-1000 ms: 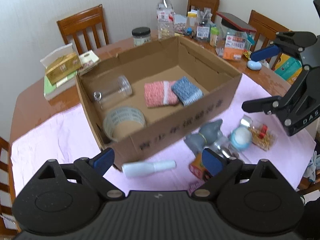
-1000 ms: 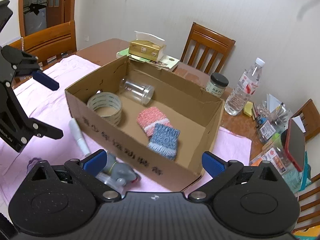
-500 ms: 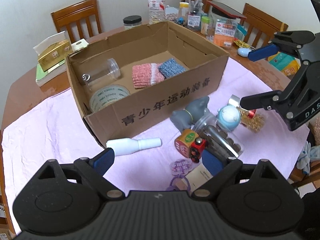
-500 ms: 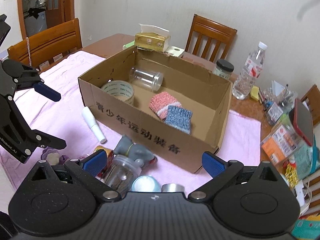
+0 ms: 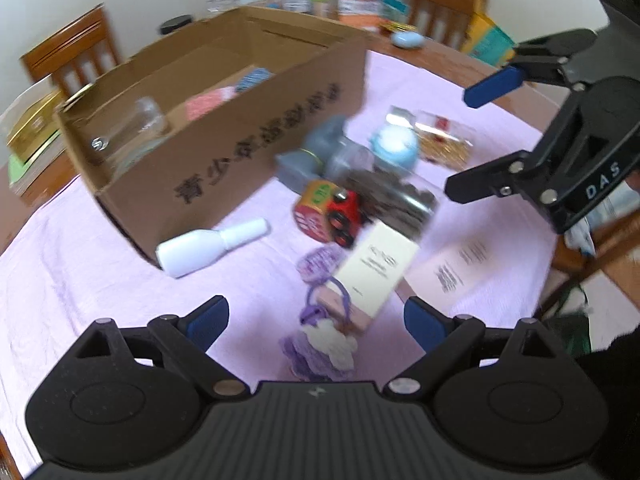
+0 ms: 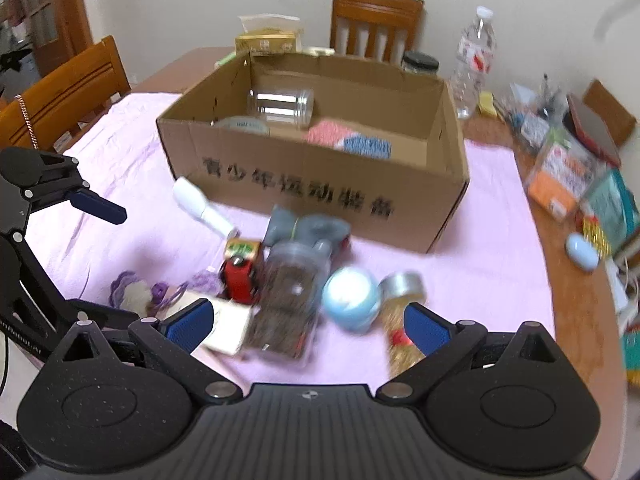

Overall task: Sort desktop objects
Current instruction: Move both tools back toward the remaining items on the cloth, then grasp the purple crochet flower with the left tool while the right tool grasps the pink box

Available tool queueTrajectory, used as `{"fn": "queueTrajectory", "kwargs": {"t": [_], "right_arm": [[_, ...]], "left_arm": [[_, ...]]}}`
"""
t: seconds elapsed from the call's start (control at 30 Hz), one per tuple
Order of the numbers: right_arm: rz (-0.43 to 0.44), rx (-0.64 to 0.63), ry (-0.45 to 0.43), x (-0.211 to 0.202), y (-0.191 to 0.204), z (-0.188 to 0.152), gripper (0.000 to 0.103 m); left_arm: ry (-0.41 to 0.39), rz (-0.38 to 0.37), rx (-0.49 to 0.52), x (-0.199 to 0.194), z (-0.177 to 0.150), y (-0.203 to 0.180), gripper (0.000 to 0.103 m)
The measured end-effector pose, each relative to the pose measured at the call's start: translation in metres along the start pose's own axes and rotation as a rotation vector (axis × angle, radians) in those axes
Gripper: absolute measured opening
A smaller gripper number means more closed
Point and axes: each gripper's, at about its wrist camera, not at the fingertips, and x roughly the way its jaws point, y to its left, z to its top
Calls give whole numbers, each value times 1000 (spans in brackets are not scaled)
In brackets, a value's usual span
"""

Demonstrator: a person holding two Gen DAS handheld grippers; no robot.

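Observation:
A cardboard box (image 5: 240,148) (image 6: 320,188) stands on the pink cloth, holding a clear jar (image 6: 280,106), tape roll and two knitted cloths. In front of it lie a white bottle (image 5: 208,246) (image 6: 200,204), a grey toy (image 5: 308,156), a red toy car (image 5: 344,216) (image 6: 240,278), a jar of dark bits (image 6: 290,300), a pale blue ball (image 6: 352,298), a cream card box (image 5: 376,268) and a purple crochet piece (image 5: 320,344). My left gripper (image 5: 316,320) is open above the crochet piece. My right gripper (image 6: 306,326) is open above the jar. Both are empty.
Wooden chairs (image 6: 376,20) surround the table. A water bottle (image 6: 474,64), dark-lidded jar (image 6: 420,64), tissue box (image 6: 268,42) and cluttered packets (image 6: 568,172) stand behind and right of the box. A paper sheet (image 5: 456,268) lies at the cloth's right.
Both grippers have pulled back and lowered toward the near side of the table. The pile of small objects in front of the box has come closer into view. Nothing was grasped.

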Motion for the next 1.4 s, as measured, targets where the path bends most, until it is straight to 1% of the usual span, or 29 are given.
{"fn": "queueTrajectory", "kwargs": {"t": [0.13, 0.43, 0.53, 0.6, 0.63, 0.7, 0.77, 0.83, 1.03, 1.3, 1.4], "right_arm": [[-14, 23, 22, 1, 16, -12, 103], [-32, 128, 62, 7, 31, -30, 103], [-33, 157, 75, 10, 36, -36, 103], [-33, 168, 79, 11, 39, -39, 103], [-31, 172, 79, 11, 40, -40, 103], [-32, 181, 82, 12, 41, -42, 103], [-34, 191, 86, 13, 42, -43, 103], [-34, 205, 87, 13, 42, -45, 103], [-38, 235, 107, 17, 45, -49, 103], [-30, 292, 140, 28, 46, -52, 103], [-47, 313, 146, 35, 47, -50, 103]], "left_arm": [[1, -14, 65, 4, -9, -4, 94], [-7, -28, 157, 14, -22, -4, 93], [2, -36, 179, 18, -25, -4, 87], [1, -39, 200, 20, -26, -3, 79], [-2, -42, 205, 21, -27, -3, 78], [2, -48, 209, 23, -27, -1, 71], [-1, -54, 215, 24, -28, 1, 67], [-2, -58, 226, 26, -28, 1, 65], [9, -78, 230, 31, -28, 2, 50], [2, -99, 211, 30, -29, 5, 49], [1, -104, 207, 29, -29, 6, 49]]}}
